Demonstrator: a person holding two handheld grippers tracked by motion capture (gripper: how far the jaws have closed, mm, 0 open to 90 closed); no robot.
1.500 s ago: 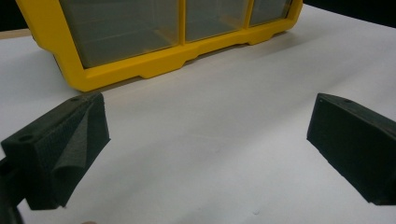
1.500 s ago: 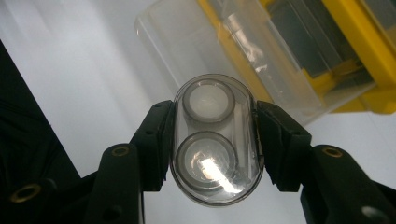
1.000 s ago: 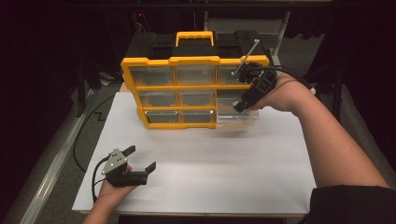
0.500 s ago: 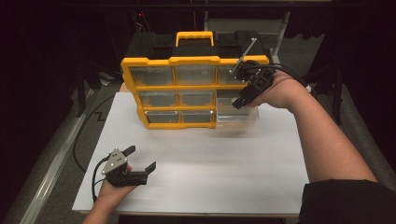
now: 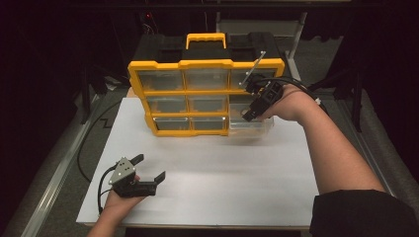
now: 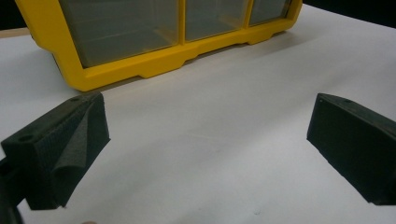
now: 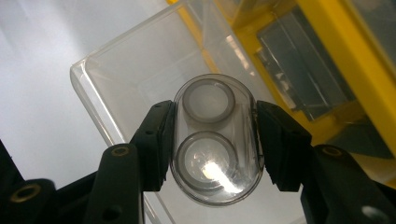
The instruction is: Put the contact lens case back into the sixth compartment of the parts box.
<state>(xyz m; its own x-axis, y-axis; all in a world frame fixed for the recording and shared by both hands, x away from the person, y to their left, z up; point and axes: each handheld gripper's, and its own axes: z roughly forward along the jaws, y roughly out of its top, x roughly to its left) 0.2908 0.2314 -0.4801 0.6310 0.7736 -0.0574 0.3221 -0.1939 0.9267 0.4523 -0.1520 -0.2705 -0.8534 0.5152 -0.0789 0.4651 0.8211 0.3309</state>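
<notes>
**Clear case held over the pulled-out drawer**

A clear oval case [image 7: 215, 140] with two round discs inside sits at the centre of the right gripper view, clamped on both sides by the right gripper [image 7: 215, 144], jaws about half closed on it. Just behind it is an open clear drawer [image 7: 121, 79], pulled out at the lower right corner of the yellow organizer [image 5: 197, 64] in the high view. The left gripper [image 5: 148, 170], at lower left on the white table [image 5: 247, 173], gapes wide and holds nothing.
</notes>
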